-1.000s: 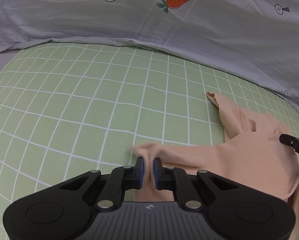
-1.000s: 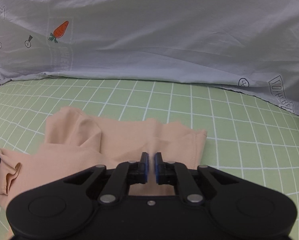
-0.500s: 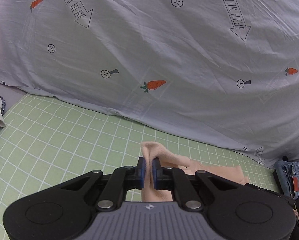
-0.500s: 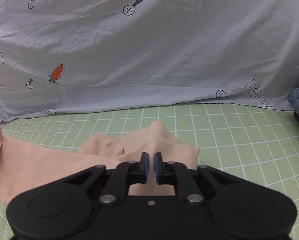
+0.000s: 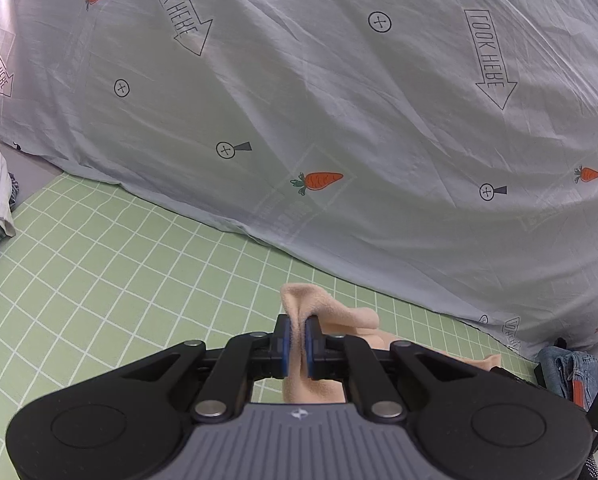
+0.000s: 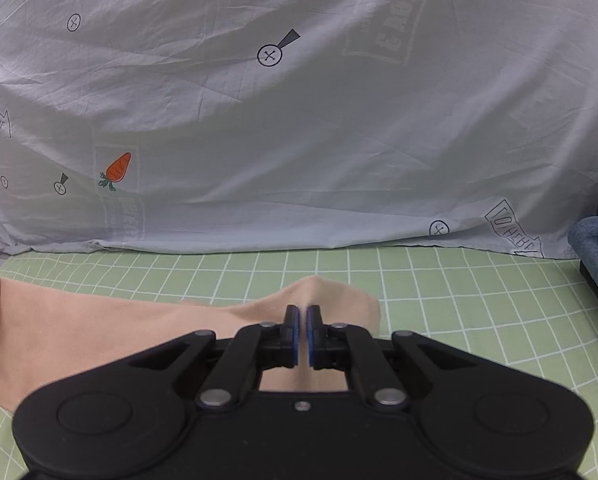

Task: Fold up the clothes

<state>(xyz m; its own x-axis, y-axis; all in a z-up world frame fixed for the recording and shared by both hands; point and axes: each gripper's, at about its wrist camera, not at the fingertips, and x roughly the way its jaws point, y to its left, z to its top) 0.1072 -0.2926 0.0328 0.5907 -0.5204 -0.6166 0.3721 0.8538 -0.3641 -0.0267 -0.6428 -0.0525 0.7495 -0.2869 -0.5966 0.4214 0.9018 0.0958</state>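
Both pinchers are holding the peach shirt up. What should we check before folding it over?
1. Left gripper pinching the peach shirt: ok, cloth bunched between the pads.
2. Right gripper pinching it: ok, fabric peaks at the closed pads.
3. Shirt stretched evenly between them: cannot tell.
4. Bare green checked mat ahead to lay it on: ok.
5. Denim pile apart from the shirt: ok.
6. Sleeves tucked flat: cannot tell.

Peach garment (image 6: 99,332), soft and creased, lifted at two pinched corners, stretched above green checked sheet (image 6: 459,300)
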